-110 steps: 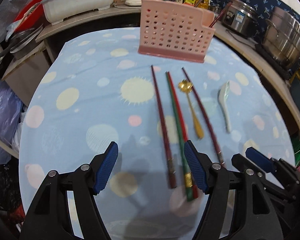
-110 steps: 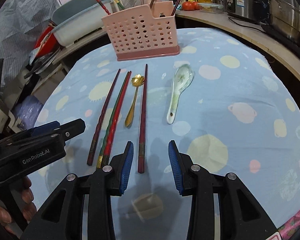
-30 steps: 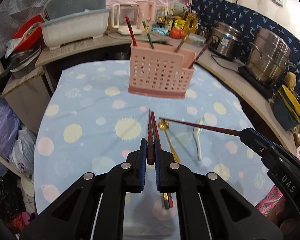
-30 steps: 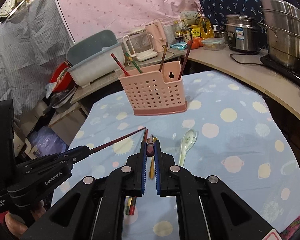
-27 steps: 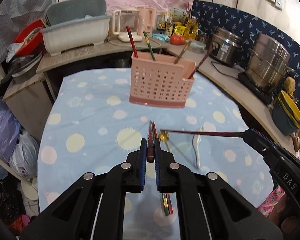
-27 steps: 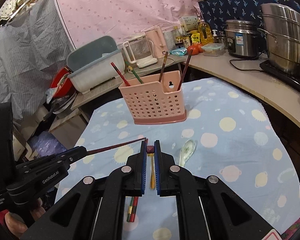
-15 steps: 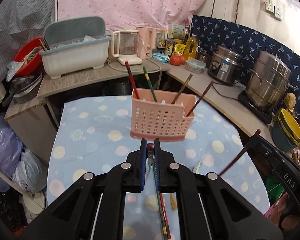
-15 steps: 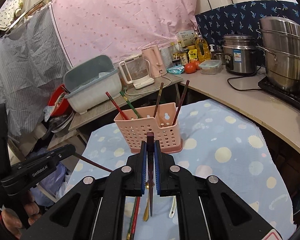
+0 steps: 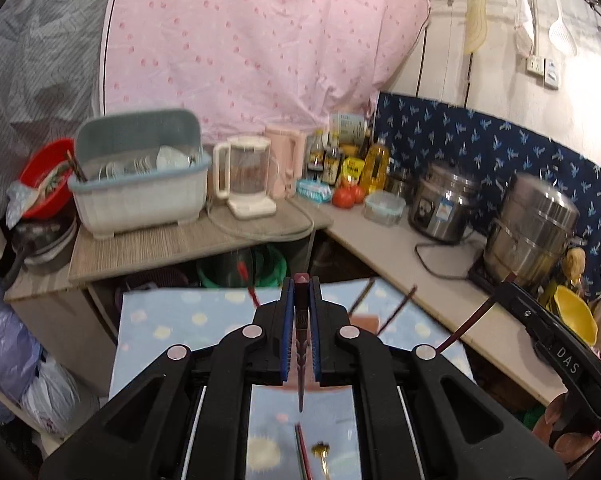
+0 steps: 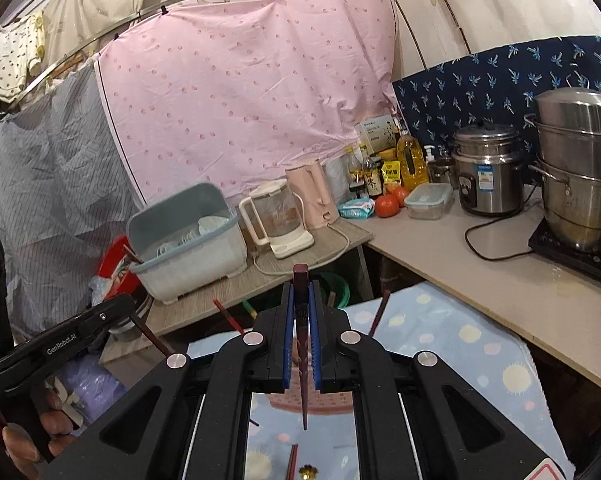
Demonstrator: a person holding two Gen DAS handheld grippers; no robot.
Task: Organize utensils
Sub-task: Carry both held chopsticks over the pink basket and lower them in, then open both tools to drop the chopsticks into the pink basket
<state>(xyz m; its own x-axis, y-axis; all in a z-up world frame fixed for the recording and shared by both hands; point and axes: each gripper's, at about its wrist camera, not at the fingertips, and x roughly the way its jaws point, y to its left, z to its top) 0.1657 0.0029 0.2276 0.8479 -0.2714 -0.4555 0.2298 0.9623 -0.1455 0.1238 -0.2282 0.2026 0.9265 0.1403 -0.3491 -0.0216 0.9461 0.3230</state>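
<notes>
My left gripper (image 9: 300, 300) is shut on a dark red chopstick (image 9: 301, 376) that hangs point down, high above the table. My right gripper (image 10: 301, 304) is shut on a matching dark red chopstick (image 10: 303, 384), also point down. The pink perforated utensil holder (image 10: 312, 404) sits below, mostly hidden behind the jaws; chopsticks (image 10: 380, 314) stick up out of it. A red-green chopstick pair (image 9: 302, 450) and a gold spoon (image 9: 321, 450) lie on the blue spotted cloth (image 9: 172, 328). The other gripper shows at the right edge of the left wrist view (image 9: 512, 292).
A counter (image 10: 480, 280) wraps behind and to the right with a rice cooker (image 10: 488, 168), steel pots (image 10: 580, 168), bottles, a kettle (image 10: 276, 216) and a dish rack (image 10: 188, 248). A pink curtain (image 10: 240, 120) hangs behind. Bags sit on the floor at left.
Both grippers have risen and tipped up, each with its chopstick now hanging point down over the pink holder. The table and holder have dropped low in both views.
</notes>
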